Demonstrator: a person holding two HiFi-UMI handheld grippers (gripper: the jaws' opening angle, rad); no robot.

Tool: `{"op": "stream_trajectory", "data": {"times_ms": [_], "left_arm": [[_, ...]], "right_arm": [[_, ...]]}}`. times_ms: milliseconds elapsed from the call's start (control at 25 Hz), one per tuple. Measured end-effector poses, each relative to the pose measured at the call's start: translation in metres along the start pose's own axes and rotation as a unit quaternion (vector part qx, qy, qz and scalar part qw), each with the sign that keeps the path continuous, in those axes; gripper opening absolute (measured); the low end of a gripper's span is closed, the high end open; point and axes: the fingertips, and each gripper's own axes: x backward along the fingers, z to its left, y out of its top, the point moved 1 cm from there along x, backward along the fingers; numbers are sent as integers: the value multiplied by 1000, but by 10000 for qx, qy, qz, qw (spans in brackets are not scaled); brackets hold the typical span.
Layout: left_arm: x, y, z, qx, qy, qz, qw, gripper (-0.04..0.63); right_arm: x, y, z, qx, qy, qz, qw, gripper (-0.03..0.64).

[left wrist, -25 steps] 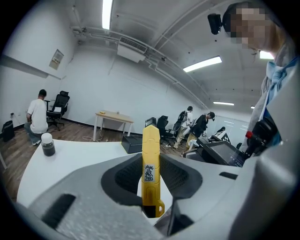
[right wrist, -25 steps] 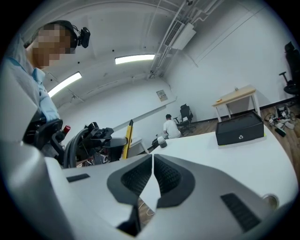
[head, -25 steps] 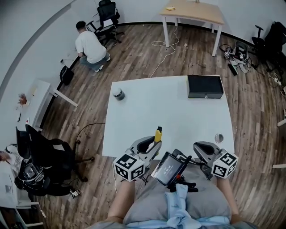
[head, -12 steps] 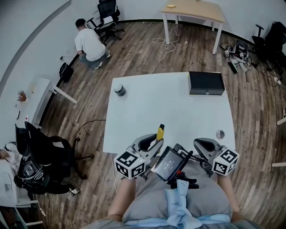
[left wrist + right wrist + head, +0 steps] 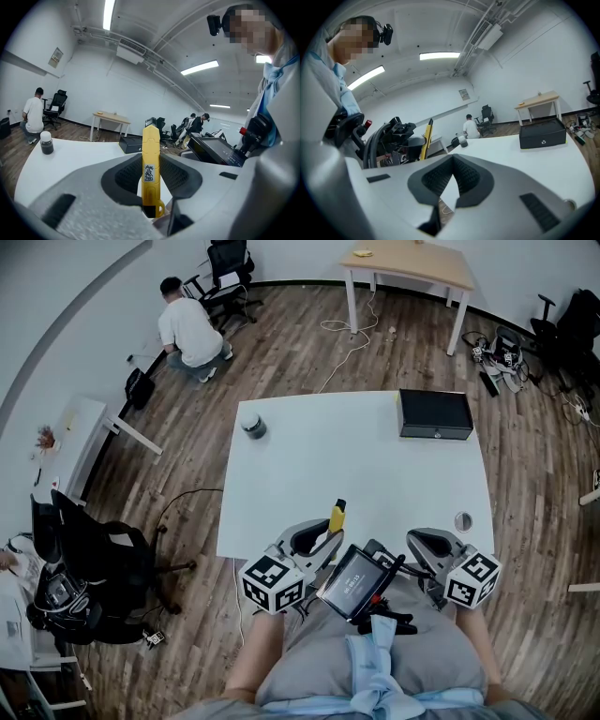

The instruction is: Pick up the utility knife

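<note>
One jar [image 5: 251,426] stands far left on the desk [image 5: 356,474]. Over its near edge, left gripper [image 5: 319,542] fingers [image 5: 126,176] pinch the knife [image 5: 151,164] upright; a screen [image 5: 354,581] sits beside it; right gripper [image 5: 424,546] fingers [image 5: 436,180] are pressed together; black box [image 5: 434,414] far right.

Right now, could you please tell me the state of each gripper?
Left gripper: closed on the utility knife.
Right gripper: closed, empty.

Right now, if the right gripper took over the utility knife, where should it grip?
Probably the free upper half of the yellow utility knife, above where the left gripper clamps its lower body. It stands nearly upright and clear there, so the right gripper, now shut and empty, could open and come in from the right.
</note>
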Motion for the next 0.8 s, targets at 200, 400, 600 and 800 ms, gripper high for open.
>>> {"op": "stream_trajectory", "data": {"times_ms": [200,400,600,800], "left_arm": [[1,0,-2,12,4,-13,10000,124],[1,-1,-1,0,6,-8,10000,124],[0,-2,0,-3,10,-18,10000,124],[-2,0,1,11,8,-18,10000,124]], "right_arm": [[0,-2,1,56,20,40,10000,25],[-1,-2,2,44,23,55,10000,25],[1,-5,0,35,10,36,10000,25],[3,0,-1,25,-25,42,10000,25]]}}
